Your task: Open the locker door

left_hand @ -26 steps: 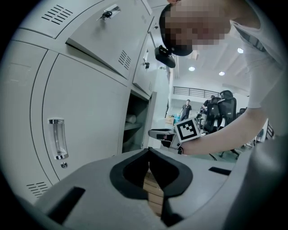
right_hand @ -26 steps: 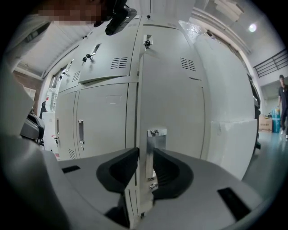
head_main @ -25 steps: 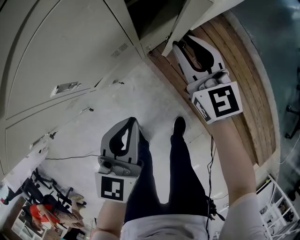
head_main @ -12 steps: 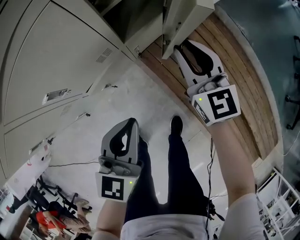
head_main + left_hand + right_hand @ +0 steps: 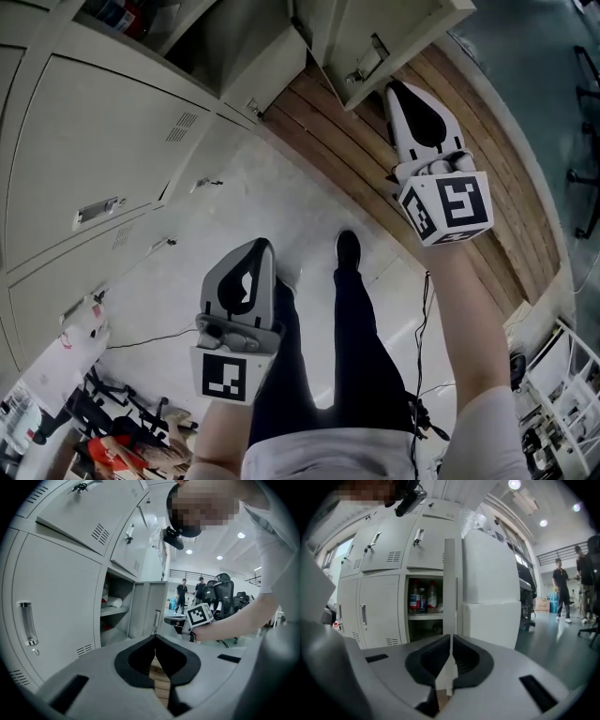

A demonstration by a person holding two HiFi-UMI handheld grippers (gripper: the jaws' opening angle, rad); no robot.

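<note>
**Status.** The pale beige sheet-metal locker door (image 5: pixel 384 37) stands swung well out from its compartment, with its free edge towards the person. Its small recessed metal latch handle (image 5: pixel 368 61) shows on the face seen from the head view. Behind it, the open locker compartment (image 5: pixel 230 47) holds a row of plastic bottles (image 5: pixel 423 597) on a shelf. By the look of it the opening is essentially complete.

**Right gripper.** The right gripper (image 5: pixel 395 92) sits just beside the door's free edge, over the brown wooden plank floor strip (image 5: pixel 375 159). Its jaws have just been closing and now meet tip to tip with nothing between them. The right gripper view shows the door edge-on beyond the tips, not pinched.

**Left gripper.** The left gripper (image 5: pixel 261 248) hangs low by the person's leg, well apart from the door. Its jaws are pressed together and empty.

**Procedure, if more swing is wanted.**
1. Use the closed right jaws as a blunt pusher.
2. Contact the door near the free edge, not near the hinge, where leverage is poor.
3. Push along the door's arc. A straight push risks the tips sliding off the thin edge.
4. Keep the left gripper outside the swing path.
</note>
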